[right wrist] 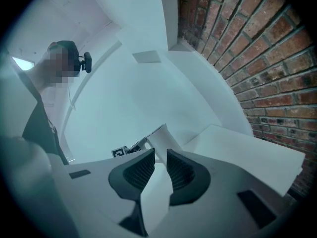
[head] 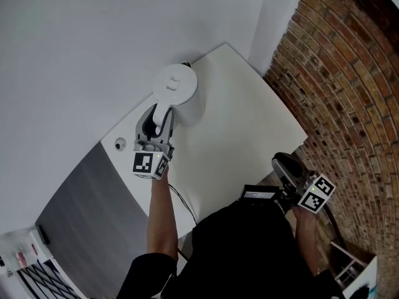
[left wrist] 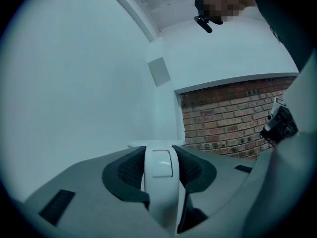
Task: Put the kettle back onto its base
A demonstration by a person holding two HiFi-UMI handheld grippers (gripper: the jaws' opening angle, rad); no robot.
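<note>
Kettle [head: 177,95] stands upright on the table [head: 249,129], handle [left wrist: 159,182] toward the left gripper [head: 157,124] clamping it, while the slack, empty right gripper [head: 288,167] hangs farther off.

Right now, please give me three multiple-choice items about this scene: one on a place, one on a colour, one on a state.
1. Where on the table is the kettle?
A. beside the white wall
B. at the brick-side edge
C. at the person's edge

2. Which colour is the kettle?
A. black
B. white
C. red

3. What is the left claw doing?
A. hanging open
B. gripping the kettle's handle
C. holding a cup

Answers: A, it stands close to that wall; B, body and lid are white; B, the claw is clamped on the handle.
</note>
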